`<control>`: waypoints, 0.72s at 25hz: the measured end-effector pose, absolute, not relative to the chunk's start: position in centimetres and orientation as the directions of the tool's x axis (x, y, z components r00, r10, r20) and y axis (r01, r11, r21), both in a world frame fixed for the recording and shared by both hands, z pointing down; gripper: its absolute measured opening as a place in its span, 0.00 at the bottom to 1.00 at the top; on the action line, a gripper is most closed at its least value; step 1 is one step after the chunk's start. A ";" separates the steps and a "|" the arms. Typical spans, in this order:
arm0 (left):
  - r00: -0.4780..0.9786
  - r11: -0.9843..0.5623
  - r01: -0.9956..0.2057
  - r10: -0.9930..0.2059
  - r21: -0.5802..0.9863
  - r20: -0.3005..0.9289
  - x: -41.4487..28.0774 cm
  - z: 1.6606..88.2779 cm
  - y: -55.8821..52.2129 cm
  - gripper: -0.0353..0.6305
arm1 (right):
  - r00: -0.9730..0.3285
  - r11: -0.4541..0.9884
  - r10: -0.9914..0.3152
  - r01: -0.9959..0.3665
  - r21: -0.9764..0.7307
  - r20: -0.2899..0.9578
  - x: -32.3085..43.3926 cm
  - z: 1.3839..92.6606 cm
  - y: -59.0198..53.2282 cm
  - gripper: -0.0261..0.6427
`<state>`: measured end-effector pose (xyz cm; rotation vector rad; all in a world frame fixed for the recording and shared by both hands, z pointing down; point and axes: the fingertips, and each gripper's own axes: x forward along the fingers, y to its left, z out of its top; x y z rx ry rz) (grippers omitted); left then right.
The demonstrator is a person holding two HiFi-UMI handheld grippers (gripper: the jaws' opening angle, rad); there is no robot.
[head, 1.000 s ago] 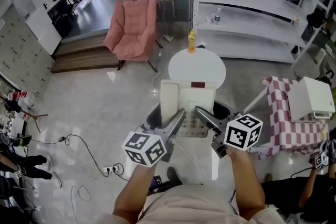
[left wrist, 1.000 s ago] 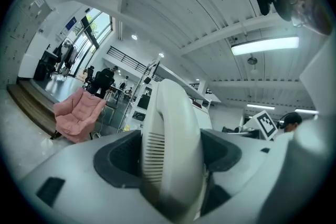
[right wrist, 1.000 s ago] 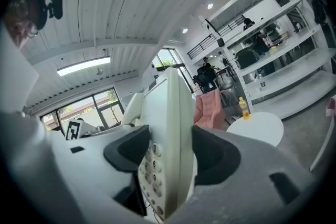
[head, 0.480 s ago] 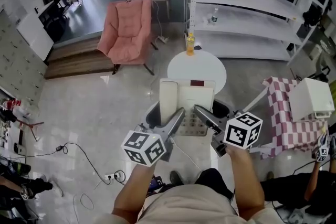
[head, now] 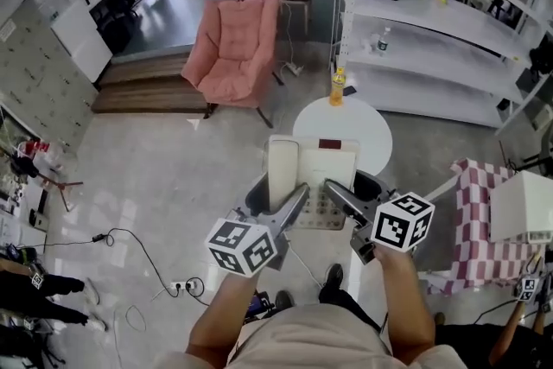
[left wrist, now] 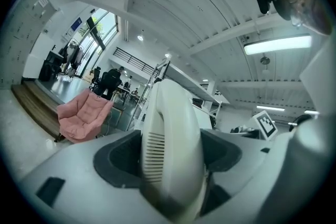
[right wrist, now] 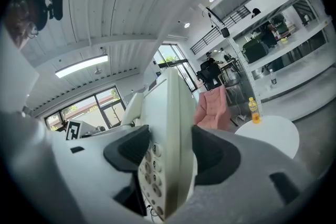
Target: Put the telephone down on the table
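While we look steeply down at the pale glossy floor (head: 155, 160), long white shelving (head: 432, 39) fills the far right and a pink armchair (head: 238, 47) stands to its left. Nearer to us is the round white table (head: 367, 121). We carry the cream telephone (head: 327, 173) in the air between our two grippers, and from the head view it overlaps the table's near edge; we cannot tell whether it touches the top. Its handset (head: 282, 173) lies along its left side, with the keypad toward us. Our left gripper (head: 294, 201) comes in from the lower left, and in its own view the dark pads of the left gripper (left wrist: 170, 157) are closed tight on the handset (left wrist: 170, 134). Our right gripper (head: 339, 191) is clamped on the telephone's right edge (right wrist: 170, 113), its pads pressing either side of the casing beside the buttons. A small yellow bottle (head: 337, 87) stands upright at the table's far rim.
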<state>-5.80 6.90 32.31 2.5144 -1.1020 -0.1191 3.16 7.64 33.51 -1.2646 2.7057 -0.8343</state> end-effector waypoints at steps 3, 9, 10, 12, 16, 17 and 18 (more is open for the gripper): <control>0.657 -0.587 -0.716 -0.749 0.377 0.080 -5.2 32.1 4.7 0.55 | -0.696 0.550 -0.695 -0.676 -0.490 0.179 3.8 33.4 5.1 0.40; 0.598 -0.527 -0.760 -0.796 0.379 0.092 -4.1 32.4 1.5 0.55 | -0.747 0.595 -0.639 -0.630 -0.499 0.182 4.8 33.7 1.2 0.40; 0.589 -0.519 -0.767 -0.802 0.378 0.095 -4.0 32.4 1.1 0.55 | -0.755 0.601 -0.631 -0.623 -0.501 0.182 4.9 33.7 0.7 0.40; 0.571 -0.502 -0.779 -0.815 0.375 0.096 -3.8 32.3 0.4 0.55 | -0.769 0.615 -0.613 -0.608 -0.503 0.180 5.1 33.7 -0.2 0.40; 0.540 -0.475 -0.800 -0.836 0.367 0.096 -3.0 31.8 -1.1 0.55 | -0.791 0.638 -0.587 -0.583 -0.504 0.172 5.9 33.2 -2.0 0.40; 0.535 -0.470 -0.804 -0.840 0.365 0.096 -2.8 31.7 -1.4 0.55 | -0.796 0.643 -0.582 -0.577 -0.504 0.169 6.1 33.1 -2.4 0.40; 0.529 -0.465 -0.807 -0.843 0.363 0.095 -2.6 31.5 -1.7 0.55 | -0.800 0.647 -0.576 -0.572 -0.504 0.167 6.3 33.0 -2.7 0.40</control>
